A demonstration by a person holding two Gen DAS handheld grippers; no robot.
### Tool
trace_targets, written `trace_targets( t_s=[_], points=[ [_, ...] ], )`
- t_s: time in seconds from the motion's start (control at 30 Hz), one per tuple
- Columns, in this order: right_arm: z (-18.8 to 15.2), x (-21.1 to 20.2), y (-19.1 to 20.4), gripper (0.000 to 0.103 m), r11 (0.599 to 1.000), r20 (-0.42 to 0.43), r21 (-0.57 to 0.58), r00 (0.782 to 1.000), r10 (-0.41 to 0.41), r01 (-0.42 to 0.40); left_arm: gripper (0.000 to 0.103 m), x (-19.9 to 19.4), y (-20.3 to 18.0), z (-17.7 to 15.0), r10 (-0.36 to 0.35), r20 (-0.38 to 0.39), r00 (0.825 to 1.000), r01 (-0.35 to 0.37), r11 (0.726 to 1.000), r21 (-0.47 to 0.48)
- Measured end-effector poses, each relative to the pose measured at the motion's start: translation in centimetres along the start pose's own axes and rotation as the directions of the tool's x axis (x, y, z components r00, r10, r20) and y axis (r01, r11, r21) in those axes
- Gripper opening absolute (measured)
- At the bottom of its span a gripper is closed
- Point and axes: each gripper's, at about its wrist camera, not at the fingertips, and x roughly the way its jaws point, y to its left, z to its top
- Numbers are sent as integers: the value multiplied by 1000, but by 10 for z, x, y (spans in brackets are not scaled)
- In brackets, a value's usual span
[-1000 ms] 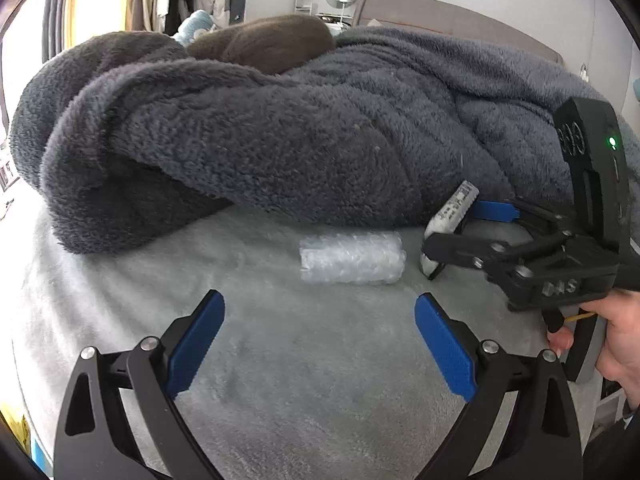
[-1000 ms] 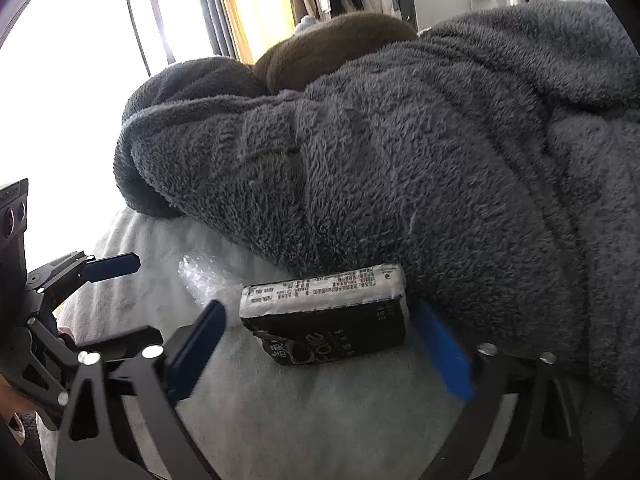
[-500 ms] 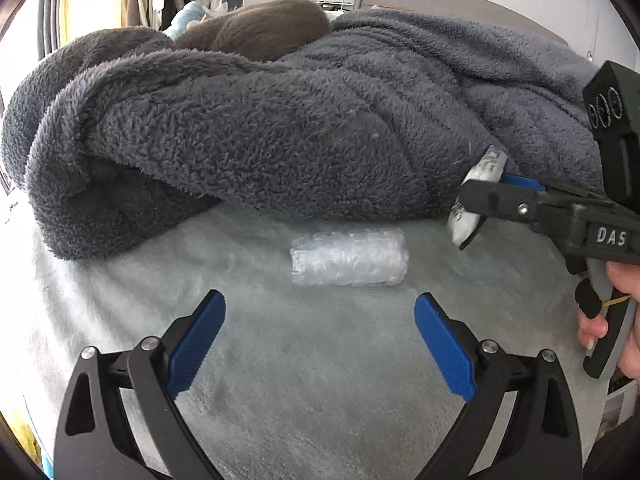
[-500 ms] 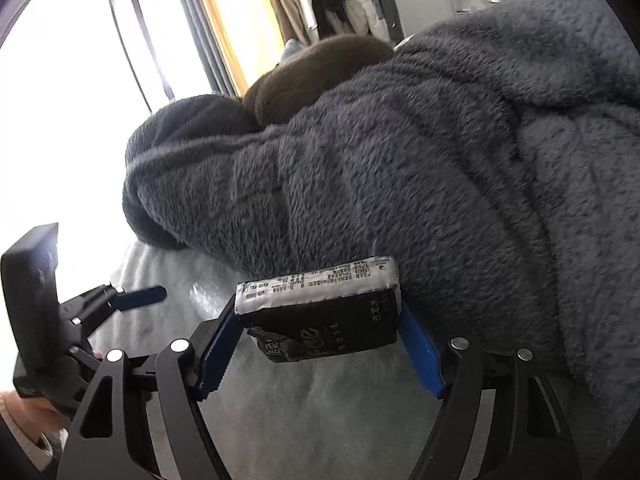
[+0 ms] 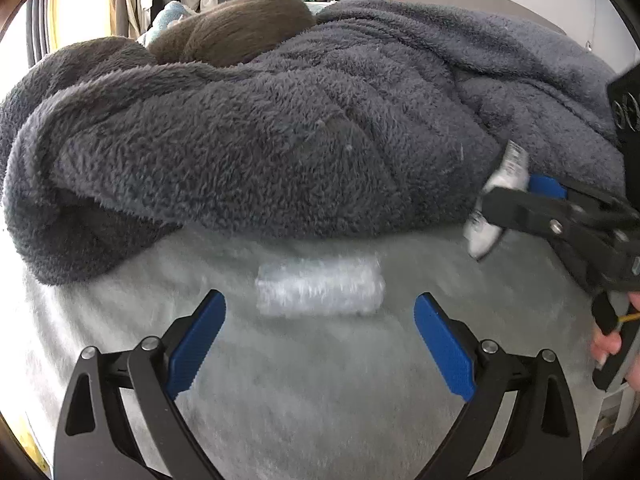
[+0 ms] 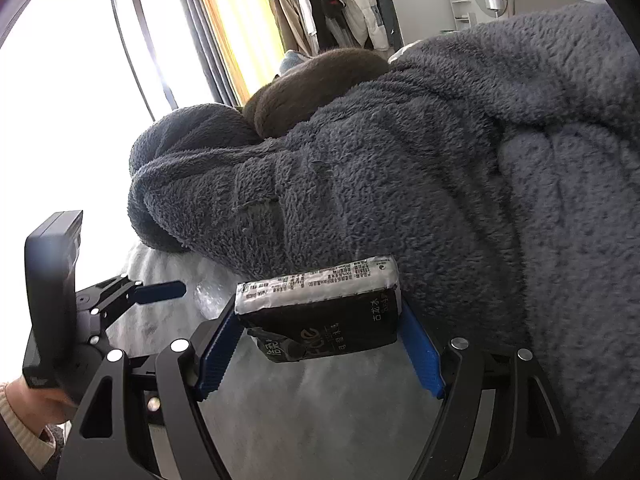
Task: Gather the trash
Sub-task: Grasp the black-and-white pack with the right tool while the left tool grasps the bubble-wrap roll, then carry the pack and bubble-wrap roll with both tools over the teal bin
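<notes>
Two fisheye views, each riding a hand-held gripper. From the left wrist we are looking forward and down between the left gripper (image 5: 320, 336) fingers, close over the pale bed cover (image 5: 304, 408). From the right wrist we are looking likewise. We are seeing the grey fleece blanket (image 5: 300, 140) in both views, each gripper crossing the other's frame edge.

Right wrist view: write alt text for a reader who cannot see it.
The right gripper clamps a black drink carton with a white printed top, lifted above the pale bed cover. A rumpled grey fleece blanket fills the background; the left gripper, jaws open, sits far left.
</notes>
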Motion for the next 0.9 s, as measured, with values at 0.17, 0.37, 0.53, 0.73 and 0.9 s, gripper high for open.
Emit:
trace_targets(
  t_s=[0.17, 0.37, 0.53, 0.73, 0.9],
  points=[
    [0, -12, -5, 76, 1000, 1, -3, 1000, -18, 18, 86, 11, -2, 6, -6, -16, 1000, 6, 1000, -25],
    [-2, -19, 6, 76, 998, -20, -54, 999, -33, 32, 68, 18, -8, 4, 1, -43, 999, -1, 1000, 0],
    [4, -32, 14, 76, 997, -7, -65, 999, -33, 33, 67, 0, -2, -3, -3, -4, 1000, 2, 1000, -11],
    [6, -42, 28, 76, 998, -22, -49, 999, -36, 35, 67, -27, 2, -17, 9, 26, 1000, -8, 1000, -28],
    [-2, -52, 41, 76, 999, -79, -44, 996, -32, 29, 67, -55, 4, -30, 17, 82, 996, -11, 997, -71]
  ],
)
